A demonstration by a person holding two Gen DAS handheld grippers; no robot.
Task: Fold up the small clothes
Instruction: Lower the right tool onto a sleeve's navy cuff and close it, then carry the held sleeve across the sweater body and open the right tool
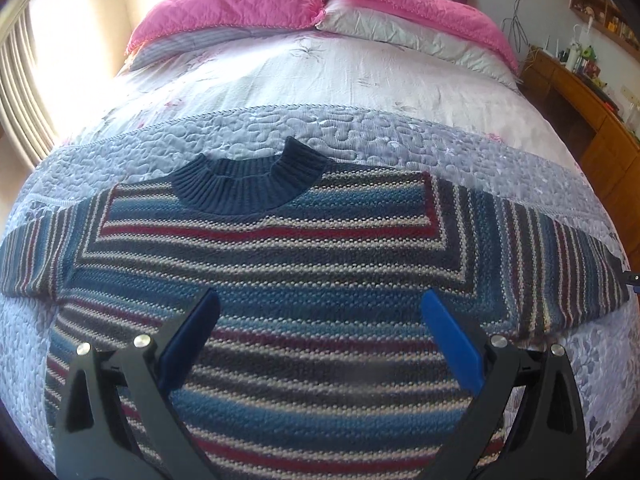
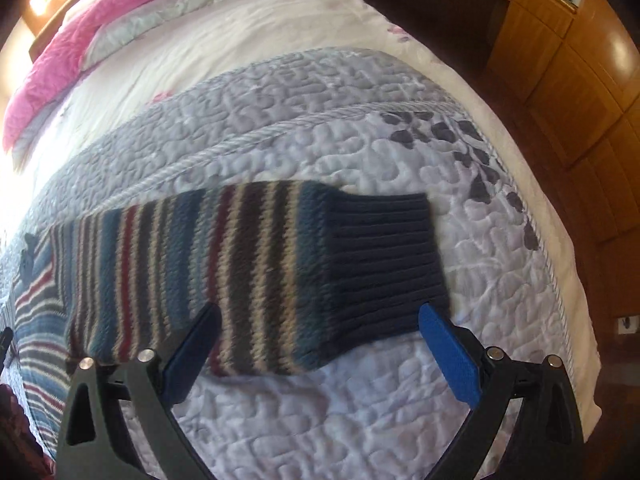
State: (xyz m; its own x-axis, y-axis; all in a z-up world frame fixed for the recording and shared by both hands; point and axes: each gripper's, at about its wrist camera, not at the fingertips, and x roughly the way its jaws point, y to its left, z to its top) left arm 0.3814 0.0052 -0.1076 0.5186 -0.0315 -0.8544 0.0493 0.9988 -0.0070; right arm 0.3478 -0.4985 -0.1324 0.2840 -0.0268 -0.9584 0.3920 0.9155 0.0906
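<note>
A small striped knit sweater (image 1: pixel 280 264) in blue, grey, cream and dark red lies flat on the quilted bed, navy ribbed collar (image 1: pixel 248 184) away from me and both sleeves spread out sideways. My left gripper (image 1: pixel 320 312) hovers open over the sweater's body, blue pads wide apart, nothing between them. In the right wrist view the sweater's right sleeve (image 2: pixel 224 272) stretches across the quilt and ends in a navy ribbed cuff (image 2: pixel 388 264). My right gripper (image 2: pixel 320 320) stands open just in front of that sleeve, its fingers straddling the sleeve's near edge without closing on it.
The lilac quilt (image 1: pixel 360 136) covers the near half of the bed, a pale floral sheet beyond it. Pink and grey pillows (image 1: pixel 240 4) lie at the headboard. A wooden desk with clutter (image 1: pixel 580 80) runs along the right; wooden cabinets (image 2: pixel 568 60) stand past the bed's edge.
</note>
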